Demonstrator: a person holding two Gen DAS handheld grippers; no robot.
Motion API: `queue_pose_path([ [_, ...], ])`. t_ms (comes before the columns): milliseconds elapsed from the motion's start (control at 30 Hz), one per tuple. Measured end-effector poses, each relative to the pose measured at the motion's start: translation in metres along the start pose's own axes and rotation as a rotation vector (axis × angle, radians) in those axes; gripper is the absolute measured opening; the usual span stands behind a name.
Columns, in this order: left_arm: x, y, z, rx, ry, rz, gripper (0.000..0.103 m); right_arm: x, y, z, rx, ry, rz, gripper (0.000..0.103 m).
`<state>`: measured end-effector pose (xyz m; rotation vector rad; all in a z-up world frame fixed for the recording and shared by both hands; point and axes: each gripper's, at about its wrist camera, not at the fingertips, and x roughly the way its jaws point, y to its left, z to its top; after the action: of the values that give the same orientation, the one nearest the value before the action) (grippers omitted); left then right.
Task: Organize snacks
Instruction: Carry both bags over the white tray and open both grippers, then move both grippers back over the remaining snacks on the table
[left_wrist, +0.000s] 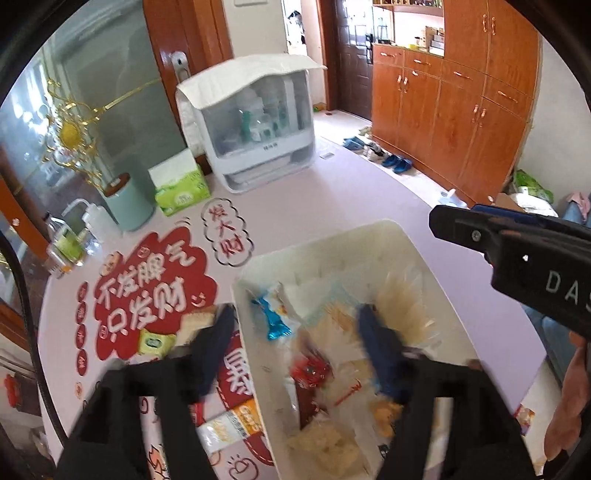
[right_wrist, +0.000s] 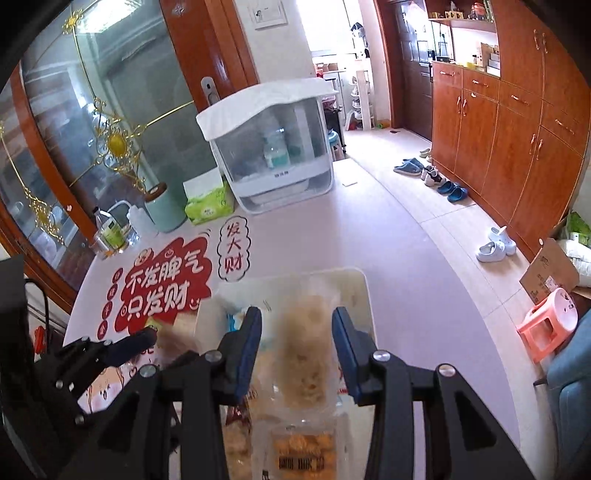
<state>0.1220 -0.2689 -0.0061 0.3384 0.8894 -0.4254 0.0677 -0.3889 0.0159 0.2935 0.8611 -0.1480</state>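
My right tongs (right_wrist: 295, 328) are spread wide, nothing gripped, hovering over the white bin (right_wrist: 364, 295) w/ a clear pack of pale crisps (right_wrist: 304, 354) lying between the fingers but not pinched; looks like I'm lined up to take or nudge it. Below it sits a pack of orange snacks (right_wrist: 303, 448), barcode up.

My left tongs (left_wrist: 295, 325) are also released, straddling the bin's left wall (left_wrist: 240, 295): one finger outside over the table, one inside among the wrappers. Motion blur there, so contact w/ any item can't be confirmed.

Inside the bin: blue-foil sweet (left_wrist: 275, 321), red wrapper (left_wrist: 312, 371), pale puffed snacks (left_wrist: 325, 443), all loose and piled — collected, not sorted.

Still out on the table (left_wrist: 332, 192), just left of the bin: green packet (left_wrist: 155, 341), yellow-white packet (left_wrist: 231, 428). Judgement: these remain to go in.

Further back: tissue box (left_wrist: 181, 184), white cabinet (left_wrist: 255, 125), well apart, not involved.
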Motion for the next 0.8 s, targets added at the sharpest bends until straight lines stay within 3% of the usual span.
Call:
queue_pose_path([
  [200, 0.0, 0.011, -0.003, -0.021, 0.01, 0.019, 0.08, -0.002, 0.008, 0.002, -0.016, -0.021, -0.005, 0.058],
  [800, -0.015, 0.056, -0.048, -0.086, 0.058, 0.068, 0.08, 0.001, 0.032, -0.034, -0.042, 0.055, 0.007, 0.058],
])
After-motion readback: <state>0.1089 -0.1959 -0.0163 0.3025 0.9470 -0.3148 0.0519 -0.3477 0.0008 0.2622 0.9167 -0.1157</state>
